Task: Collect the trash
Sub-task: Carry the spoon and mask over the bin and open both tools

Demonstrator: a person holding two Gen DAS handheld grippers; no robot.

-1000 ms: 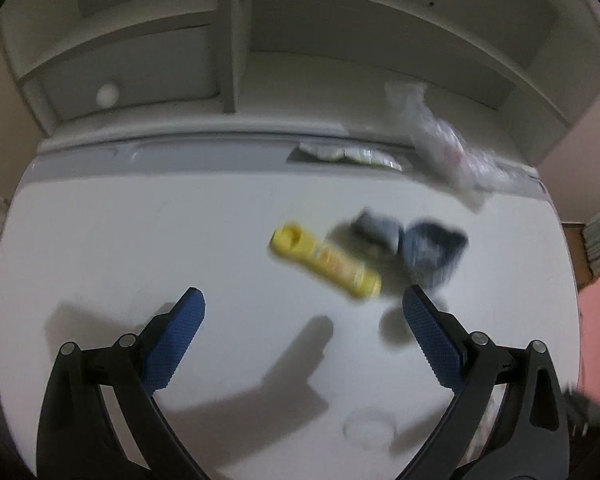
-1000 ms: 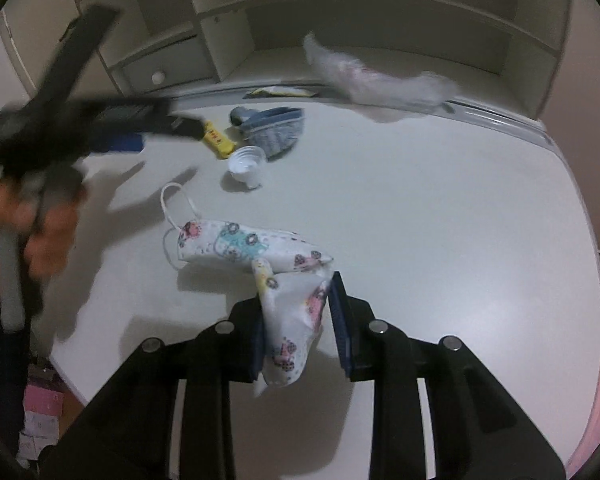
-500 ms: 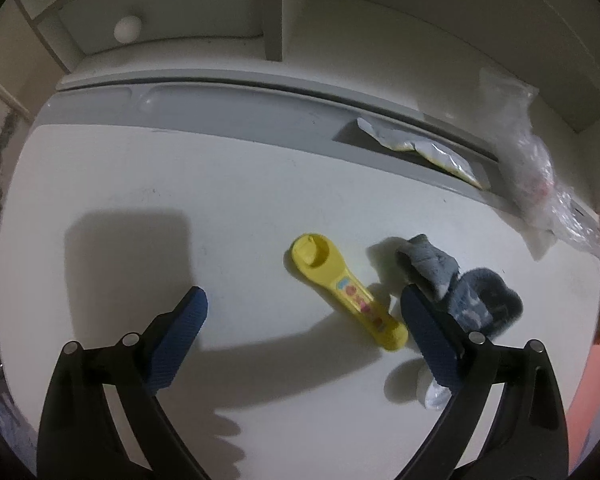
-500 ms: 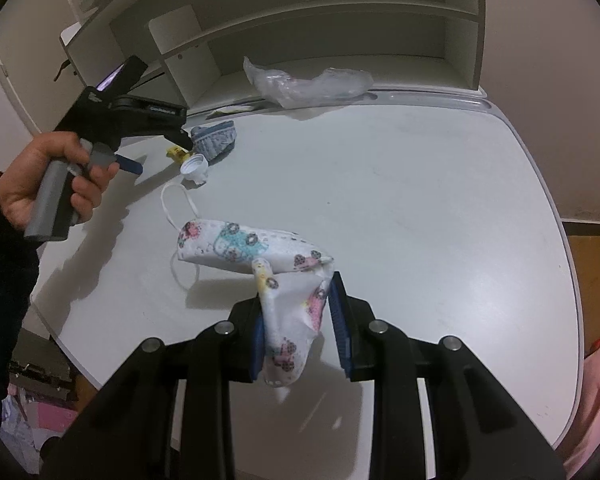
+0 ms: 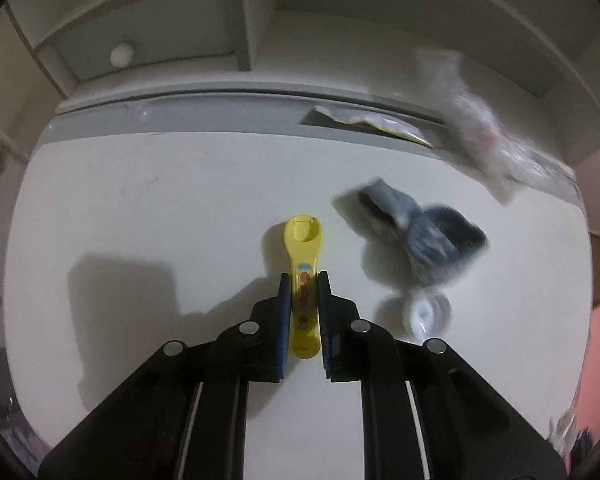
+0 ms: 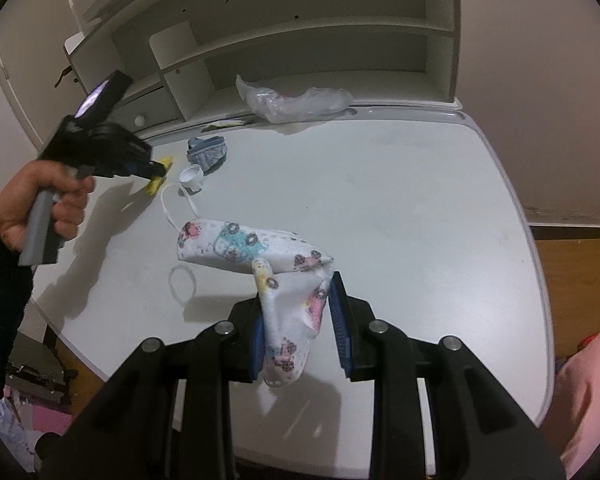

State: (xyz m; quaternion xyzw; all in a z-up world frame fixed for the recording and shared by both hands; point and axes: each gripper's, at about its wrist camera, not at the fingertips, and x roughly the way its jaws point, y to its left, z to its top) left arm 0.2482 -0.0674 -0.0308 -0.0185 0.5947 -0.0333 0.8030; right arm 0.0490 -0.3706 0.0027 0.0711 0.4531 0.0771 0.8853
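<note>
- Left wrist view: the left hand-held gripper (image 5: 304, 300) pointed steeply down at the white bench (image 5: 140, 220), its blue pads closing on a flat yellow plastic piece (image 5: 303, 280) that lay between them. The pads looked to be touching its narrow handle-like end, while the round end stuck out ahead.
- The piece looked hard and smooth, with a printed label along the stem, so a square pinch across the narrow stem seemed the better hold. A tilted lift could probably let it pivot in the pads.
- Just right of it lay a soft grey-blue knitted item (image 5: 424, 236), blurred, and a small white round cap (image 5: 426, 314). A crinkled clear plastic bag (image 5: 480, 132) and a flat wrapper (image 5: 376, 124) lay at the back edge, below the white shelving (image 5: 236, 12).
- Right wrist view: the right hand-held gripper (image 6: 298, 312) was clamped on a folded part of a white face mask (image 6: 252, 246) printed with little cars. The mask was thin and limp, and its other half hung out over the bench, with an elastic ear loop (image 6: 176, 204) curling free.
- In the same view a person's hand (image 6: 40, 204) held the left hand-held gripper low over the yellow piece near the far-left bench edge.
- A judgement: the mask should be carried high enough that the loop would not snag the cap.
</note>
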